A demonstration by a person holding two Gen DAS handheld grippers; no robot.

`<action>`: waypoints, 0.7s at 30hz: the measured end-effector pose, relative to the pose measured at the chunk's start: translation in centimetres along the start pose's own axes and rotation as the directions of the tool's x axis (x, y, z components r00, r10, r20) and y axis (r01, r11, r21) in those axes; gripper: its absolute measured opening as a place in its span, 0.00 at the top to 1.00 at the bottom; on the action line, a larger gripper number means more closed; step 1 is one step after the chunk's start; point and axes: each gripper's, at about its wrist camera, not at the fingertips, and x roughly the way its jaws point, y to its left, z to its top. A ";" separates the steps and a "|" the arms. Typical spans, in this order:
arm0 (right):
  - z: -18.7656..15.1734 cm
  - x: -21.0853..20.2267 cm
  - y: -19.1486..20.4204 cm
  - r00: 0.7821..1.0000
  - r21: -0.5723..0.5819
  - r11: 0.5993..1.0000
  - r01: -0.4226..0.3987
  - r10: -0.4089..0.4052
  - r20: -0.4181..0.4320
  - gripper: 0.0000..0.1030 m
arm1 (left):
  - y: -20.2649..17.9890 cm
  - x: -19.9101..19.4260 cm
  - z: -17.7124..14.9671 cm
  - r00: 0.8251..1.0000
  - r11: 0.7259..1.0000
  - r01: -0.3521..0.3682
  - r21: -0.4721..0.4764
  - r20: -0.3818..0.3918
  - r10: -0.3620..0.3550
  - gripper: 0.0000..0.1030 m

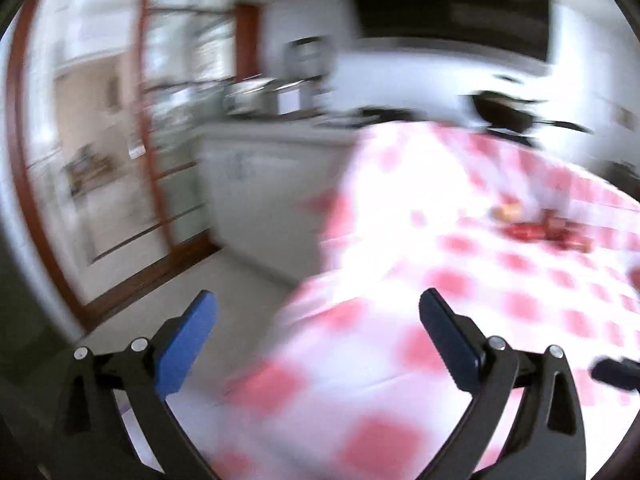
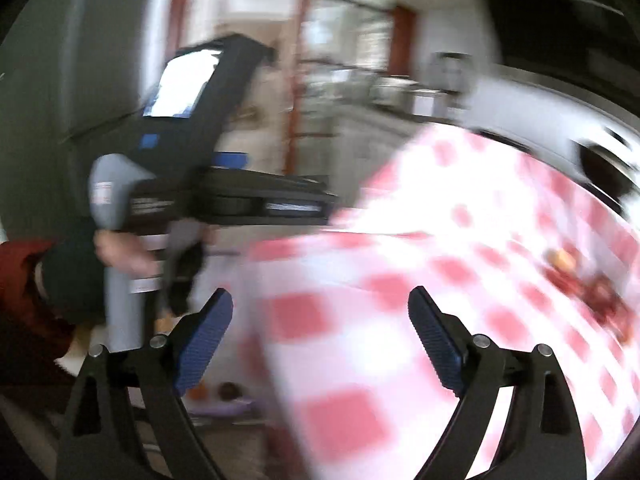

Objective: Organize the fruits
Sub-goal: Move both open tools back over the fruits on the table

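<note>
Both the left tongs and right tongs are spread wide and hold nothing, probably ready to grab the fruits lying far across the checked worktop.

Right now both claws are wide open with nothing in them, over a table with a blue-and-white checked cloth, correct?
Nearly. The tablecloth is red-and-white checked, not blue; both wrist views show it. The rest holds: the left gripper and the right gripper stand wide open with nothing between their blue pads.
</note>
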 end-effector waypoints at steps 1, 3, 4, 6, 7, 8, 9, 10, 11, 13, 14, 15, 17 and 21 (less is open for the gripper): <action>-0.6 -0.4 -2.4 0.999 0.058 0.997 0.042 -0.043 0.001 0.16 | -2.7 0.5 0.6 0.999 0.998 0.049 0.026 -0.002 -0.049 0.02; -2.1 -1.5 -7.7 0.990 0.177 0.974 0.142 -0.142 -0.016 0.16 | -7.9 2.0 1.5 0.990 0.988 0.143 0.063 -0.016 -0.142 0.02; -2.5 -1.9 -9.4 0.984 0.205 0.962 0.179 -0.177 -0.026 0.16 | -10.1 2.7 1.5 0.983 0.980 0.183 0.076 -0.026 -0.181 0.02; -3.9 -2.4 -14.7 0.953 0.274 0.913 0.304 -0.294 -0.076 0.16 | -14.9 5.1 2.1 0.967 0.961 0.254 0.108 -0.049 -0.250 0.02; -4.3 -1.8 -16.2 0.941 0.293 0.894 0.339 -0.325 -0.096 0.16 | -17.5 6.6 2.2 0.960 0.953 0.278 0.119 -0.070 -0.271 0.02; -4.9 -2.0 -19.4 0.922 0.328 0.861 0.387 -0.365 -0.131 0.16 | -20.2 8.7 2.7 0.949 0.944 0.308 0.121 -0.105 -0.297 0.02; -5.4 -2.2 -21.3 0.911 0.351 0.840 0.413 -0.383 -0.154 0.16 | -22.3 10.2 2.7 0.943 0.941 0.320 0.112 -0.130 -0.306 0.02; -6.1 -2.3 -24.1 0.889 0.380 0.804 0.458 -0.417 -0.189 0.16 | -23.7 11.7 3.0 0.938 0.940 0.328 0.095 -0.148 -0.312 0.02; -7.3 -2.2 -26.8 0.867 0.409 0.765 0.497 -0.447 -0.218 0.16 | -25.2 13.4 3.4 0.934 0.940 0.333 0.073 -0.162 -0.318 0.02; -8.1 -2.3 -31.0 0.853 0.467 0.715 0.521 -0.461 -0.245 0.16 | -28.7 16.7 4.1 0.927 0.941 0.338 0.020 -0.180 -0.329 0.02; -8.6 -2.4 -32.1 0.846 0.485 0.696 0.530 -0.469 -0.253 0.16 | -30.1 18.2 4.5 0.926 0.942 0.335 -0.006 -0.183 -0.330 0.02; -8.8 -2.3 -33.9 0.836 0.505 0.671 0.544 -0.483 -0.260 0.16 | -30.8 19.2 4.6 0.925 0.943 0.332 -0.029 -0.185 -0.331 0.02; -9.2 -1.7 -36.1 0.830 0.528 0.647 0.551 -0.488 -0.268 0.16 | -32.2 21.0 5.0 0.921 0.939 0.336 -0.077 -0.182 -0.344 0.02; -9.0 1.2 -39.8 0.820 0.515 0.642 0.569 -0.487 -0.299 0.16 | -32.7 22.4 6.1 0.919 0.927 0.353 -0.129 -0.135 -0.369 0.02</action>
